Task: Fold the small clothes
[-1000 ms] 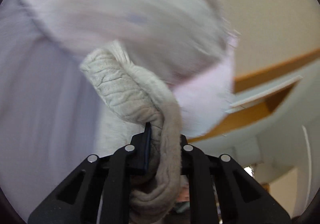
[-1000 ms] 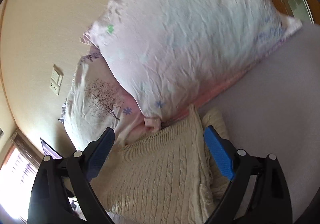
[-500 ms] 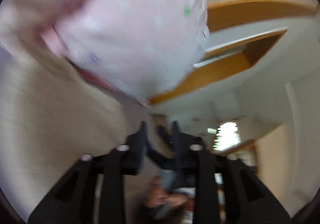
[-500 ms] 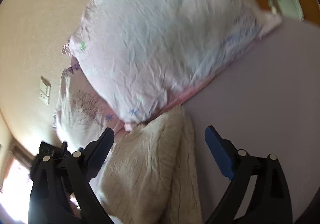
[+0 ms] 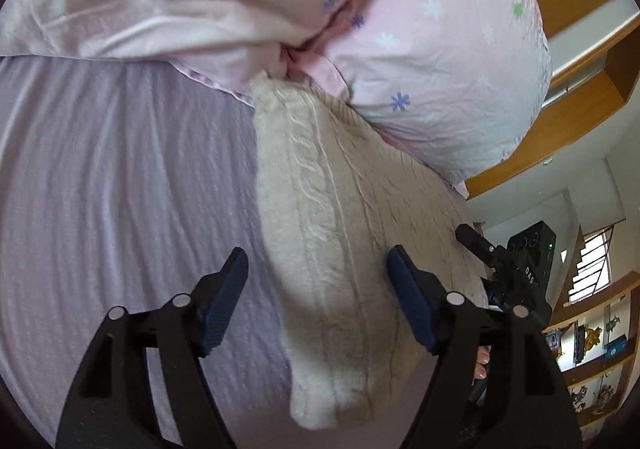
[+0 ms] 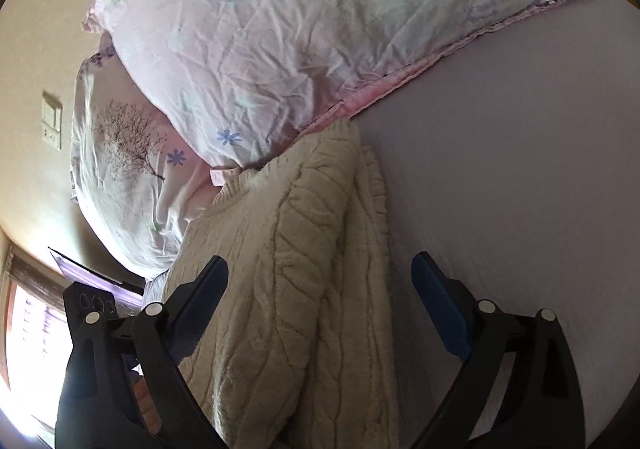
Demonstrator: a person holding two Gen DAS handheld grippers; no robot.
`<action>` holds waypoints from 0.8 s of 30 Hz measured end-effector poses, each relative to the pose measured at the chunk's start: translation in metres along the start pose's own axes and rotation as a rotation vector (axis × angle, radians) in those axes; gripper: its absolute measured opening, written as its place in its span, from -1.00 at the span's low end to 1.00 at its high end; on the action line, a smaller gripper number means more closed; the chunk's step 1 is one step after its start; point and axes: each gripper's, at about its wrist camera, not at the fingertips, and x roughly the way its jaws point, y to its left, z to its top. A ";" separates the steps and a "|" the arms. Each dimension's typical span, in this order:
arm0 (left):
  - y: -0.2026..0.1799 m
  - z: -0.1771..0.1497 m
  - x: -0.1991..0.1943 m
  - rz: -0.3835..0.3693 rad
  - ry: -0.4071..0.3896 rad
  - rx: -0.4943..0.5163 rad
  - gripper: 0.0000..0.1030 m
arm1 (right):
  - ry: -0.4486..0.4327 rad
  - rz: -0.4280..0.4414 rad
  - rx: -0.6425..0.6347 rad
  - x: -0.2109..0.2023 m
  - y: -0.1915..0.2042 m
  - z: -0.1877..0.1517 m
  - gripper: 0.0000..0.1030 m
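Both claws now stand apart and empty, the left claw having let go of the cream knit sweater, which lies folded on the bed against the pillows at one o'clock, so this fold looks done.
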 end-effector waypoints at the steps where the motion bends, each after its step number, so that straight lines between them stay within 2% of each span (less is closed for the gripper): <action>1: -0.002 0.001 0.006 -0.011 0.005 -0.008 0.42 | 0.025 0.016 -0.005 0.005 0.001 -0.001 0.29; 2: -0.001 0.002 0.015 -0.042 0.021 -0.025 0.40 | 0.038 0.016 -0.017 0.010 0.003 -0.003 0.22; 3: 0.001 0.002 0.023 -0.071 0.040 -0.043 0.37 | 0.037 0.020 -0.024 0.011 0.004 -0.004 -0.03; 4: 0.004 0.002 0.030 -0.100 0.058 -0.062 0.20 | 0.044 0.045 -0.017 0.011 0.004 -0.004 -0.16; 6: 0.009 0.003 0.024 -0.116 0.053 -0.063 -0.04 | 0.033 0.117 0.004 0.007 0.003 -0.006 -0.25; 7: 0.012 0.003 0.019 -0.134 0.054 -0.059 -0.17 | 0.023 0.187 0.004 0.003 0.006 -0.008 -0.28; 9: 0.018 0.000 -0.012 -0.189 0.041 -0.028 -0.21 | 0.034 0.290 -0.023 0.000 0.018 -0.013 -0.30; 12: 0.031 -0.014 -0.080 -0.175 -0.059 0.058 -0.21 | 0.131 0.402 -0.105 0.016 0.053 -0.034 -0.31; 13: 0.039 -0.020 -0.098 -0.156 -0.087 0.073 -0.20 | 0.167 0.407 -0.125 0.024 0.062 -0.041 -0.30; 14: 0.049 -0.027 -0.118 -0.104 -0.120 0.090 -0.17 | 0.231 0.386 -0.159 0.039 0.075 -0.051 -0.28; 15: 0.061 -0.035 -0.132 -0.033 -0.140 0.099 -0.15 | 0.284 0.342 -0.189 0.052 0.083 -0.058 -0.22; 16: 0.068 -0.038 -0.135 0.001 -0.143 0.099 -0.11 | 0.321 0.285 -0.216 0.061 0.089 -0.063 -0.06; 17: 0.082 -0.044 -0.138 0.030 -0.131 0.083 -0.07 | 0.318 0.221 -0.234 0.064 0.092 -0.064 0.06; 18: 0.094 -0.050 -0.137 0.026 -0.119 0.056 -0.05 | 0.277 0.196 -0.234 0.058 0.092 -0.061 0.26; 19: 0.106 -0.056 -0.138 0.019 -0.123 0.022 0.00 | 0.178 0.161 -0.226 0.041 0.090 -0.056 0.38; 21: 0.111 -0.059 -0.136 -0.008 -0.152 0.011 0.03 | 0.064 0.154 -0.208 0.019 0.090 -0.051 0.42; 22: 0.112 -0.060 -0.136 -0.012 -0.157 0.015 0.05 | 0.042 0.181 -0.191 0.011 0.091 -0.049 0.42; 24: 0.109 -0.062 -0.136 -0.002 -0.166 0.035 0.14 | 0.049 0.182 -0.199 0.012 0.098 -0.053 0.41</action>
